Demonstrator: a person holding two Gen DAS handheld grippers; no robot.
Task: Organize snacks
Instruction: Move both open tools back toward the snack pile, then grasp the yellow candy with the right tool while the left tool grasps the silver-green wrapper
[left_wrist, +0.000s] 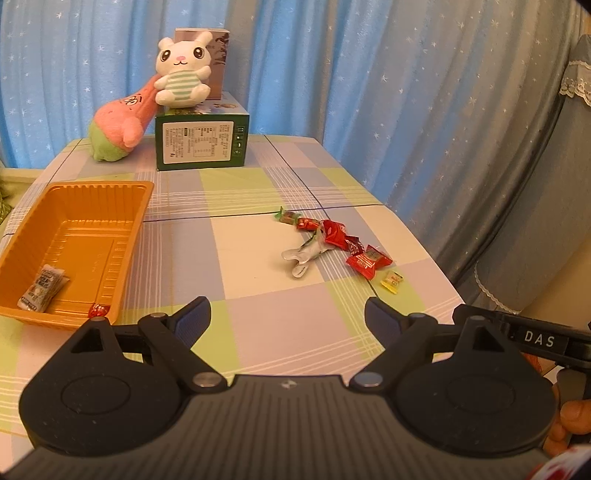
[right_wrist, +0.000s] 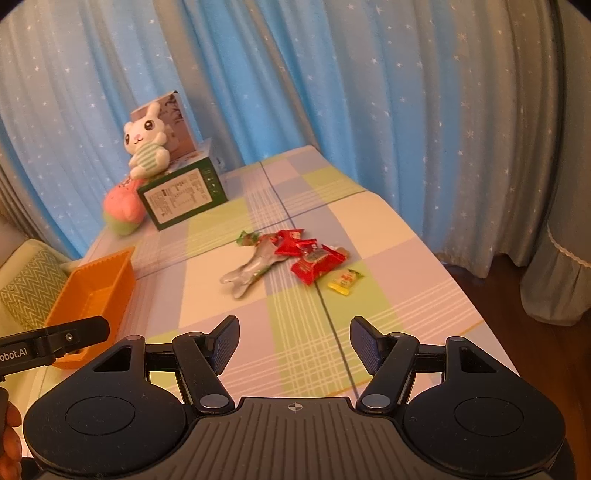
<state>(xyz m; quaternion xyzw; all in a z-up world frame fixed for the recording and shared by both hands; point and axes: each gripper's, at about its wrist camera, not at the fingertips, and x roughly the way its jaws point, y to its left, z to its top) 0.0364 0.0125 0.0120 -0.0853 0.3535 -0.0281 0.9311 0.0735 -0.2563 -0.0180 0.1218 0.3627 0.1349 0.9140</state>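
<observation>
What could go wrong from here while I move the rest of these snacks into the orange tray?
The snacks lie overlapped in a pile, so a tool could pinch two at once or scatter them. The small yellow candy sits toward the table's right side and might get nudged off. The light orange tray may slide if bumped.

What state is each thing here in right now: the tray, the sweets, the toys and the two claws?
Orange tray: open-topped, holding two packets.
Loose snacks: scattered on the table, outside the tray.
Rabbit toy: sitting upright on the green box.
Left gripper: open, empty.
Right gripper: open, empty.
</observation>
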